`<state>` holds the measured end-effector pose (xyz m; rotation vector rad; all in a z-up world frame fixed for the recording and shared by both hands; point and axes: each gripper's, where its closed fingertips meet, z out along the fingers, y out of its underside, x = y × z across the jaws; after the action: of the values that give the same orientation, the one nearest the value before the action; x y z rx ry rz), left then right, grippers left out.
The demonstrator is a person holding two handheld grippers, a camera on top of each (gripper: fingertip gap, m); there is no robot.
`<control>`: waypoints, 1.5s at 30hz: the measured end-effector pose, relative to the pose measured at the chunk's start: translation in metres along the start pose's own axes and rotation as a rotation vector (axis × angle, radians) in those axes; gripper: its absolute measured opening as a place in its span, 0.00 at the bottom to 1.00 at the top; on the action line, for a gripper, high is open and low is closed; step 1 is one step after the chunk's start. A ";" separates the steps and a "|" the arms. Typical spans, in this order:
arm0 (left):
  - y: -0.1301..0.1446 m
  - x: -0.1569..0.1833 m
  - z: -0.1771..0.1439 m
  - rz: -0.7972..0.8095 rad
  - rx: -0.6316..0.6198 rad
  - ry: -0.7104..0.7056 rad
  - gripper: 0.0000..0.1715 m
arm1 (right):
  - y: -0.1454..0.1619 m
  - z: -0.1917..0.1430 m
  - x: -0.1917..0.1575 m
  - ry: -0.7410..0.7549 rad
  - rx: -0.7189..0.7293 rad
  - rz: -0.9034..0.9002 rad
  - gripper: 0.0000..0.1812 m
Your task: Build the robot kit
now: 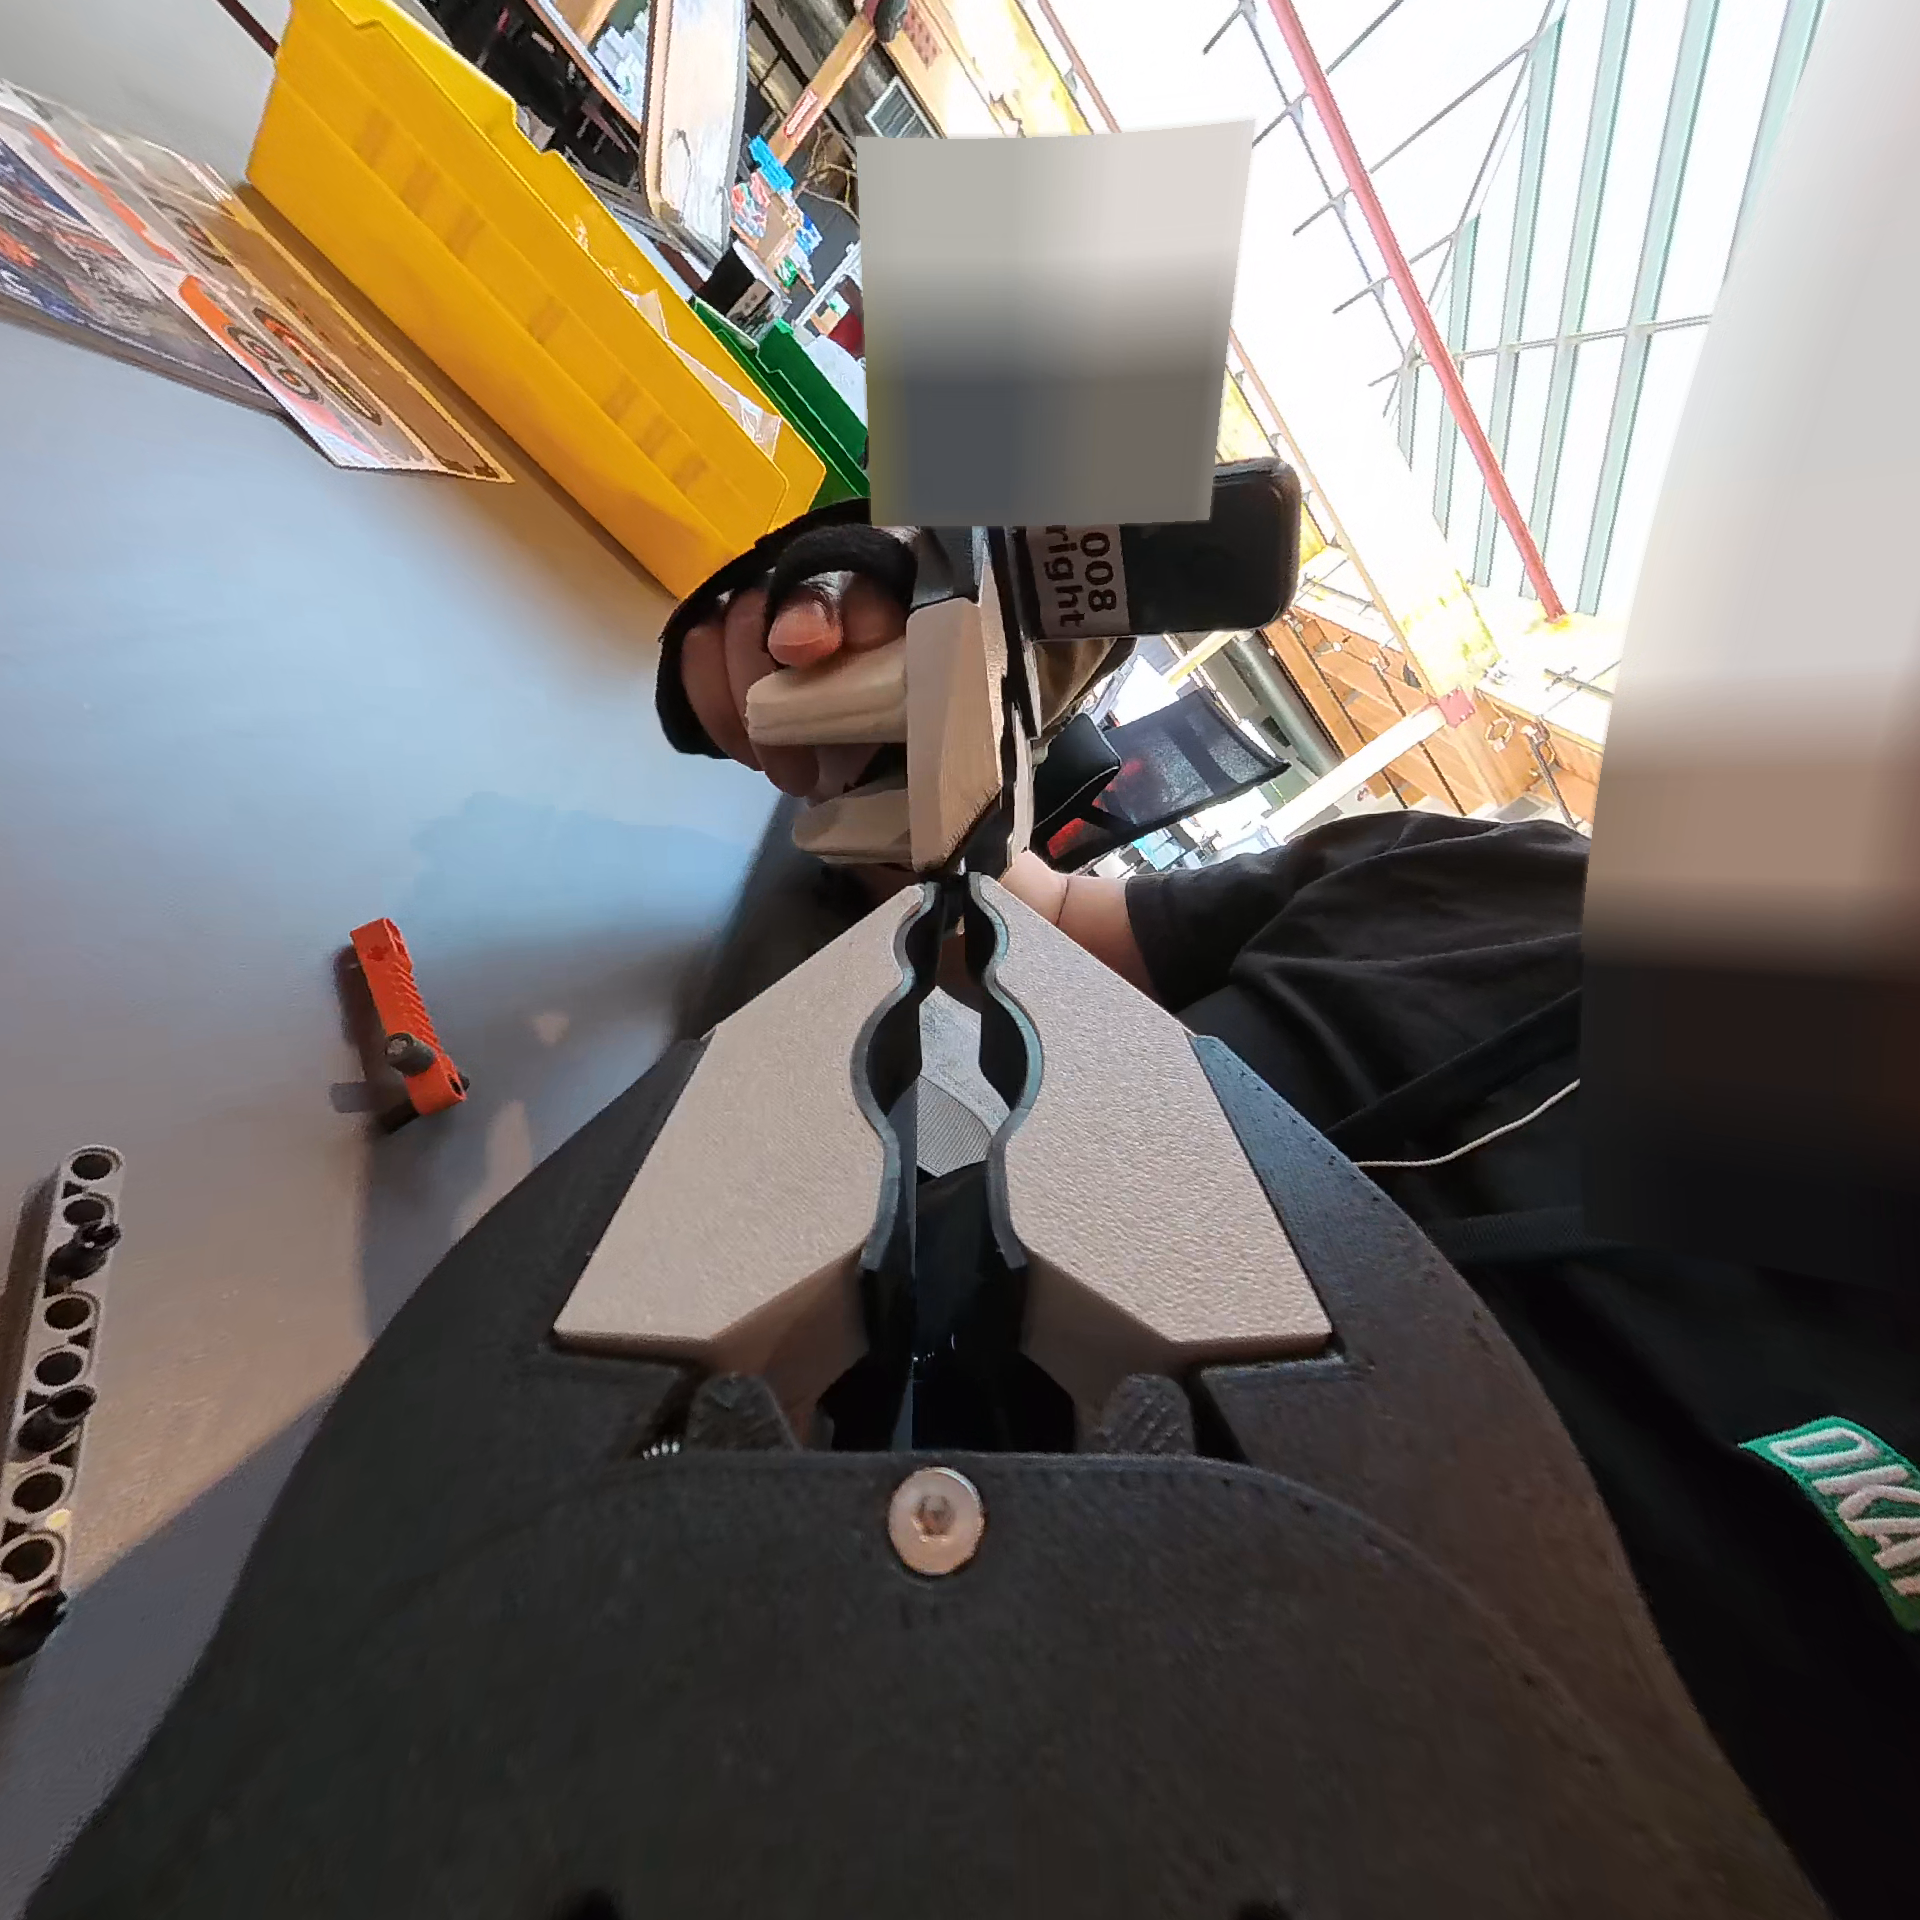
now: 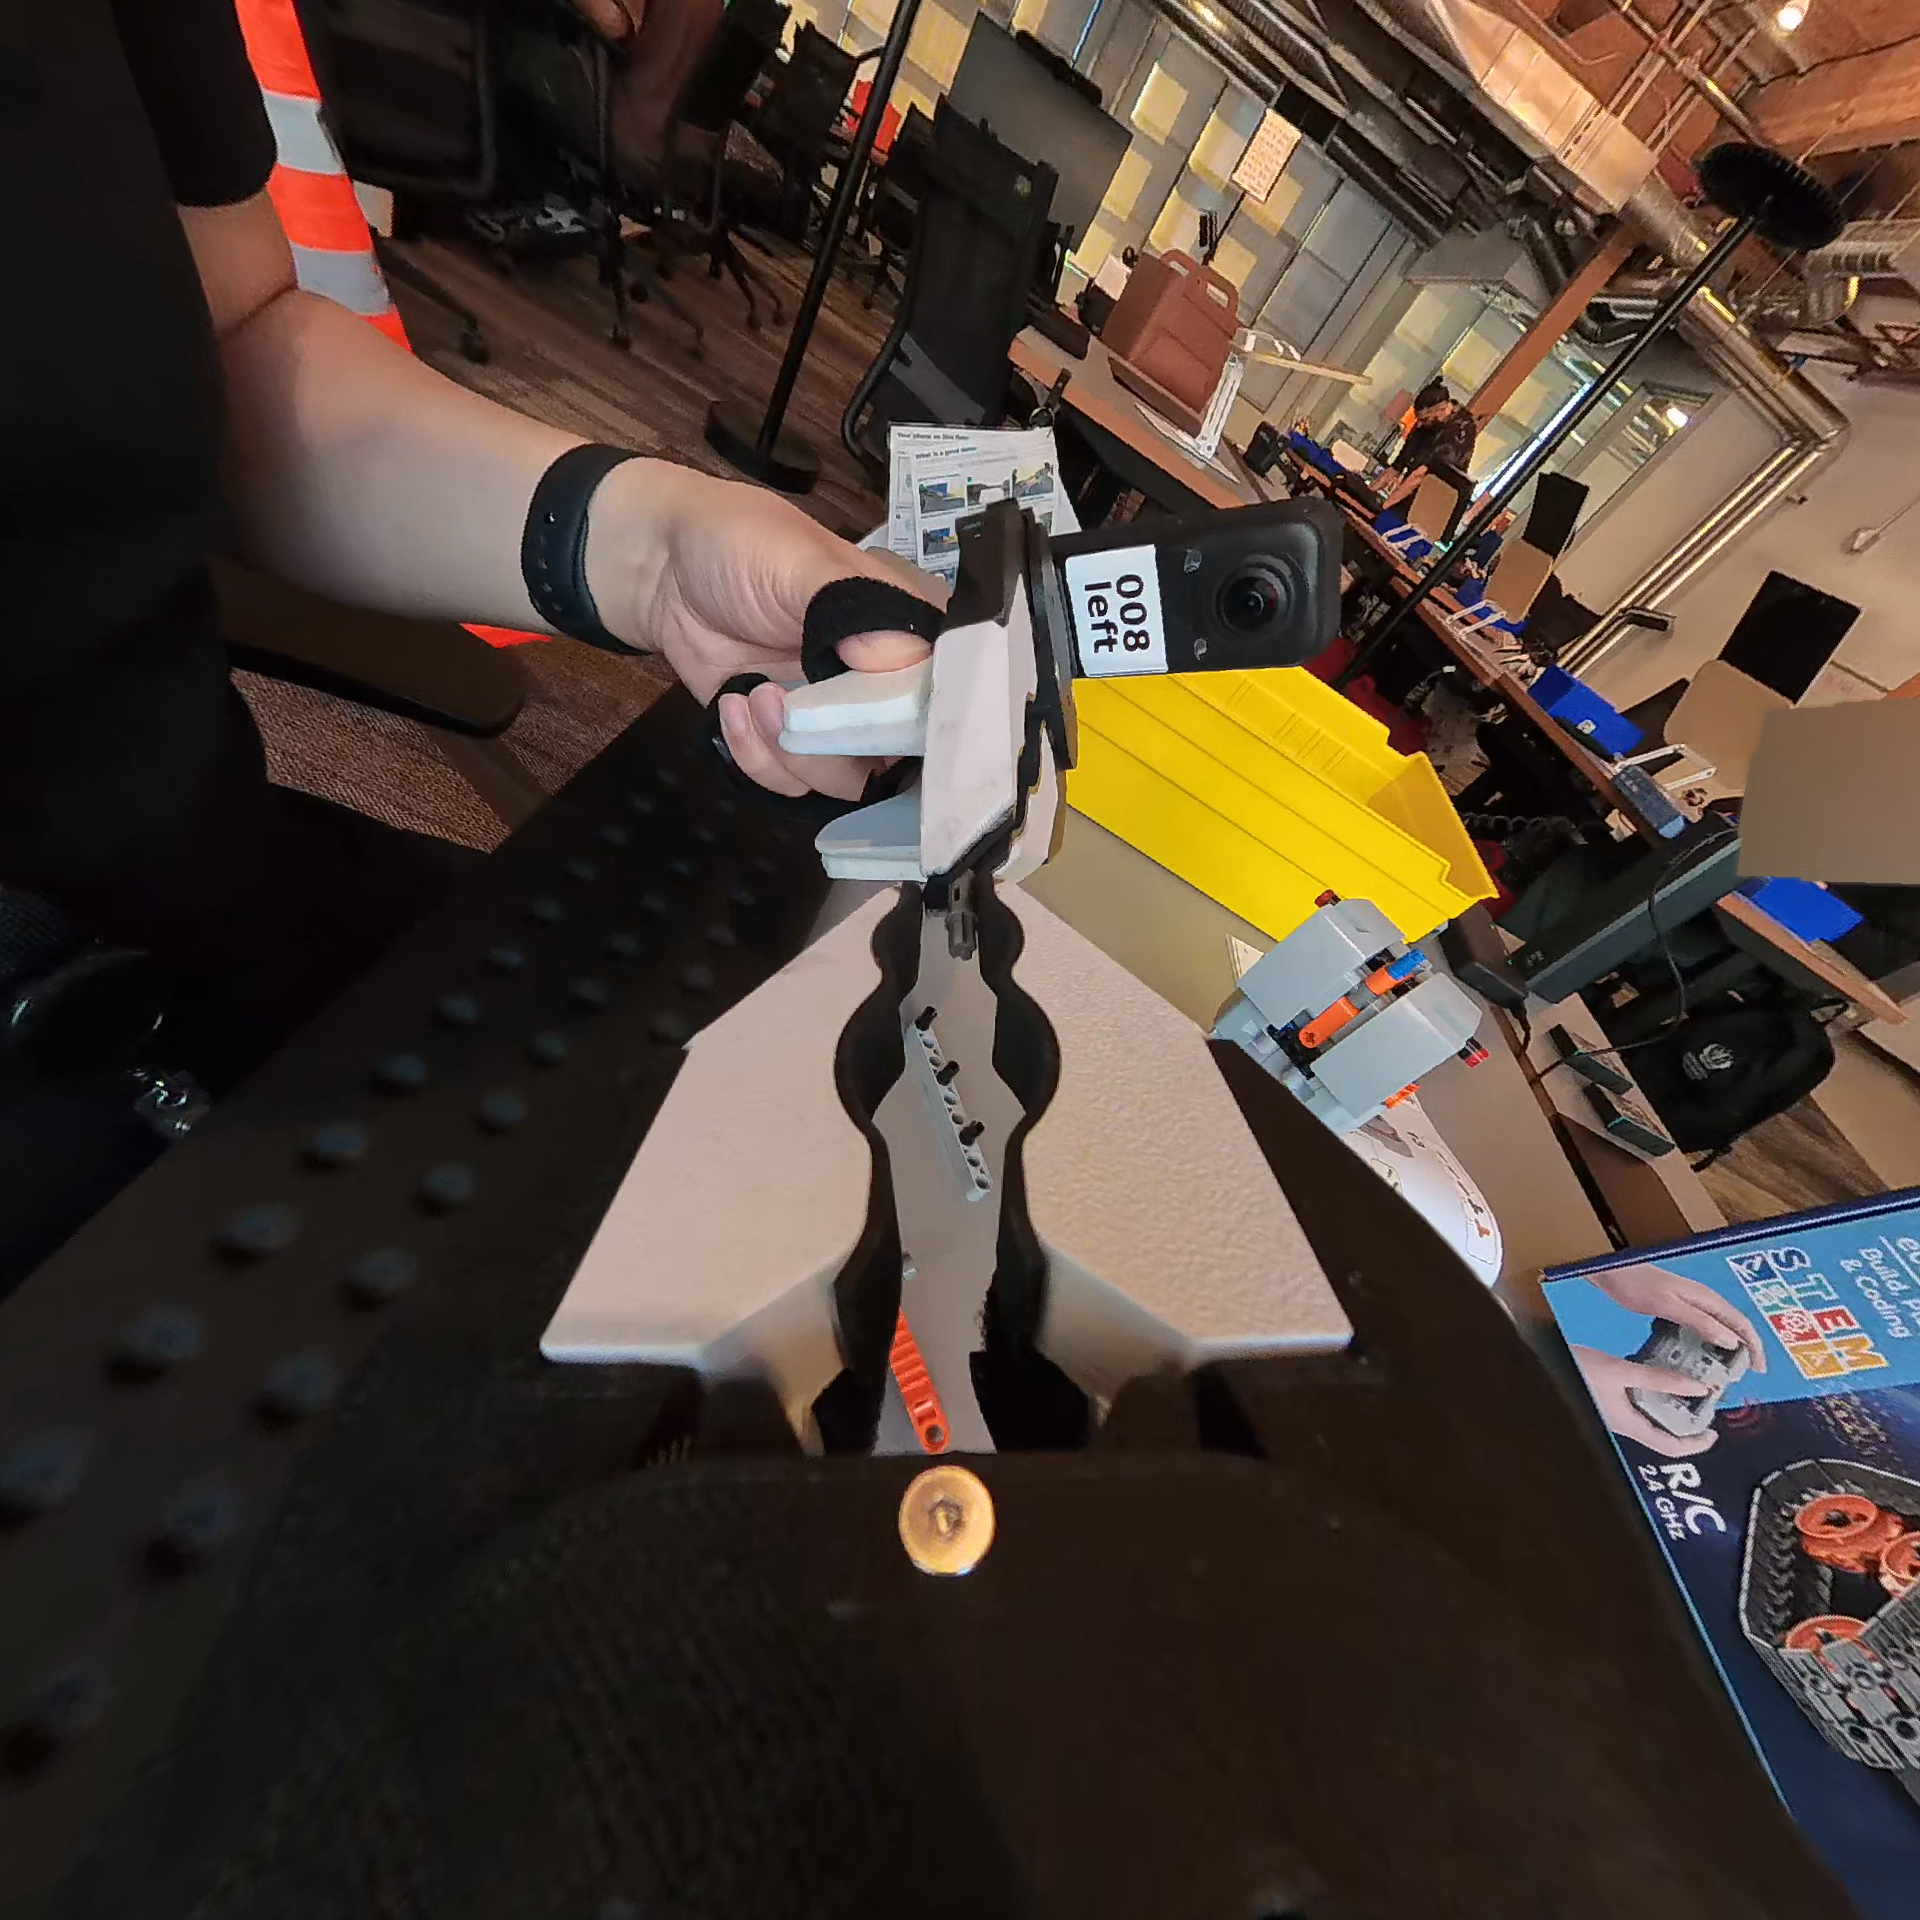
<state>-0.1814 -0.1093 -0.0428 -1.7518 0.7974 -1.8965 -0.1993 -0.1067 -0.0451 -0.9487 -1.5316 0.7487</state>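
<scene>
Grippers meet tip to tip above the grey table [image 1: 260, 727], well clear of its surface. In the left wrist view, the left gripper [image 1: 948, 896] has its fingers drawn nearly together, with only a thin gap at the tips, and something small and dark sits there; what it is cannot be told from this view. Straight ahead and touching that spot is the right gripper [image 1: 971, 831], held by a hand [image 1: 769, 665] with black finger loops.

In the right wrist view, the right gripper [image 2: 961, 914] also has its fingers close together at the tips, and a small dark grey connector pin [image 2: 961, 928] stands between them. The left gripper [image 2: 961, 868] comes down onto the same pin from the far side, so both tools appear to pinch it, one at each end. The hand [image 2: 748, 613] holding it wears a black wristband [image 2: 566, 545].

Below the tools, a grey perforated beam [image 2: 951, 1112] with black pins lies on the table, and an orange beam [image 2: 914, 1382] lies nearer; both are well apart from the fingertips. To the right stands a grey block assembly [image 2: 1351, 1013] with orange and blue pieces, a yellow bin [image 2: 1268, 790] behind it, and a blue printed box [image 2: 1766, 1455] at the near right. In the left wrist view the orange beam [image 1: 405, 1023] lies to the left of the tool, and the perforated beam [image 1: 57, 1382] at the near-left edge.
</scene>
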 end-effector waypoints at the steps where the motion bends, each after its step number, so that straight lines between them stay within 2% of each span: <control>1: 0.000 0.000 0.000 0.000 -0.002 -0.002 0.00 | 0.000 0.000 0.000 -0.001 -0.002 -0.002 0.05; 24: 0.006 -0.001 -0.001 -0.020 -0.035 -0.005 0.01 | -0.001 -0.003 -0.003 -0.032 -0.007 0.022 0.02; 31: 0.005 0.003 -0.002 -0.056 -0.027 0.039 0.01 | -0.003 -0.003 -0.004 -0.016 -0.016 0.004 0.02; 38: -0.007 0.004 -0.015 -0.026 0.031 0.022 0.07 | -0.013 -0.009 0.003 0.005 0.032 0.107 0.02; 41: -0.008 0.012 -0.012 0.005 0.035 0.048 0.07 | -0.017 -0.011 0.005 -0.010 0.059 0.170 0.02; 45: -0.007 0.015 -0.005 0.005 0.030 0.064 0.08 | -0.018 -0.011 0.005 0.005 0.068 0.144 0.02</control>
<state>-0.1870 -0.1133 -0.0276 -1.6772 0.7908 -1.9603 -0.1914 -0.1110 -0.0248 -1.0166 -1.4357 0.8949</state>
